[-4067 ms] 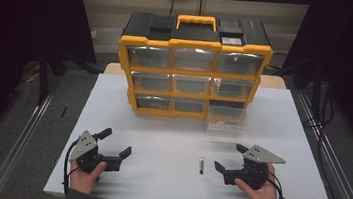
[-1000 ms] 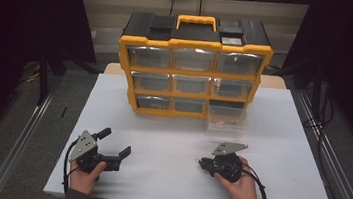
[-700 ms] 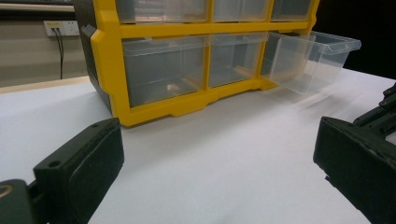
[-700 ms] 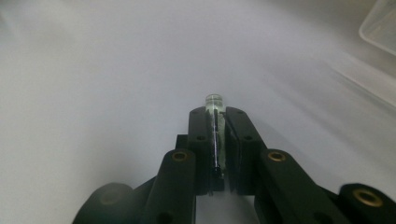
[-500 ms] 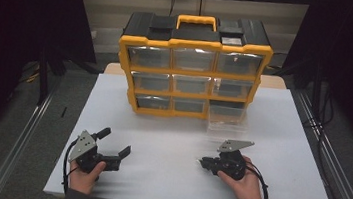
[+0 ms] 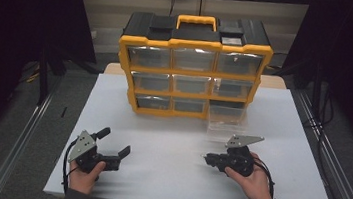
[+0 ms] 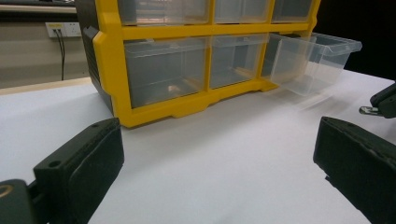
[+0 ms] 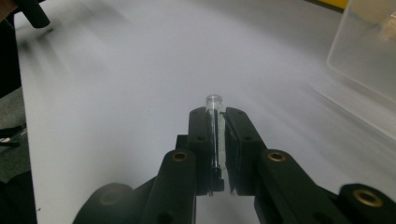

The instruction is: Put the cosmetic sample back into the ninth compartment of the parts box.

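Note:
My right gripper (image 8: pixel 215 119) is shut on a thin clear vial (image 8: pixel 214 105) with a black cap; the vial's open end sticks out past the jaw tips. In the high view the right gripper (image 6: pixel 208 159) hovers just over the white table (image 6: pixel 171 129), in front of a clear drawer (image 6: pixel 226 118) pulled out of the bottom right slot of the yellow and black organizer (image 6: pixel 193 71). At the table's front left my left gripper (image 6: pixel 115 141) rests open with nothing in it. Its own view shows the left gripper (image 7: pixel 219 140) with jaws wide apart, facing the organizer (image 7: pixel 112 70) and the drawer (image 7: pixel 313 60).
The organizer's other clear drawers are closed. Bare white table lies between the two grippers. Metal rails run along both sides of the table, with dark floor beyond. The right gripper's tip (image 7: pixel 385 100) shows at the far right of the left gripper view.
The vial lay on the table beside the open right gripper. That gripper moved left, shut on it, and has since drifted slightly right and away from me. The left gripper stayed put.

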Available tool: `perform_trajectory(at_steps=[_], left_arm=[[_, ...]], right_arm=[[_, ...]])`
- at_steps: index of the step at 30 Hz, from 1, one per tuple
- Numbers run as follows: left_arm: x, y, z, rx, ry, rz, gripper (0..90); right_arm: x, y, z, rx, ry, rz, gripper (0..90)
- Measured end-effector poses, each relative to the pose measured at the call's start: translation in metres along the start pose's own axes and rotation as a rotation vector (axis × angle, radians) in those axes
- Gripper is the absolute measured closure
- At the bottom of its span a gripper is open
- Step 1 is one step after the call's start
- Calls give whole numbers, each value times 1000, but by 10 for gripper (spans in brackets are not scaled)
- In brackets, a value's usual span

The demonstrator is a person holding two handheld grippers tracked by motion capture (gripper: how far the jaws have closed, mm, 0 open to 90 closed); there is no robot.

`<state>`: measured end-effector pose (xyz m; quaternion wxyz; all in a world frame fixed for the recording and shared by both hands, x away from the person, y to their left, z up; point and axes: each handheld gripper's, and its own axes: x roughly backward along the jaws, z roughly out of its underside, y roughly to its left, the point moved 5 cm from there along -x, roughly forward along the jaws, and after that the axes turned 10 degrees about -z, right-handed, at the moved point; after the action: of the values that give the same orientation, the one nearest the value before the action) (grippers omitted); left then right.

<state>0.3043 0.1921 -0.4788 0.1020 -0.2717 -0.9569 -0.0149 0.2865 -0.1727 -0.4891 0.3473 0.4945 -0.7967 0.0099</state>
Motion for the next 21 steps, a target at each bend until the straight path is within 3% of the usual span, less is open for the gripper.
perform_trajectory(at_steps=[11,13,14,15,19,21], left_arm=[[-1,-1,0,7,-4,9,19],[0,1,1,-11,5,9,19],[-2,-2,0,25,-11,7,19],[-1,0,0,-2,0,8,19],[-1,-1,0,18,-8,7,19],[-1,0,0,-4,1,8,19]], right_arm=[[16,-2,-8,-8,-23,-13,813],[16,-3,-8,-11,-14,-12,813],[16,-3,-8,-11,-14,-12,813],[17,-4,-8,-4,-12,-14,813],[18,-3,-11,-7,-13,-16,813],[19,-3,-12,-7,-12,-14,813]])
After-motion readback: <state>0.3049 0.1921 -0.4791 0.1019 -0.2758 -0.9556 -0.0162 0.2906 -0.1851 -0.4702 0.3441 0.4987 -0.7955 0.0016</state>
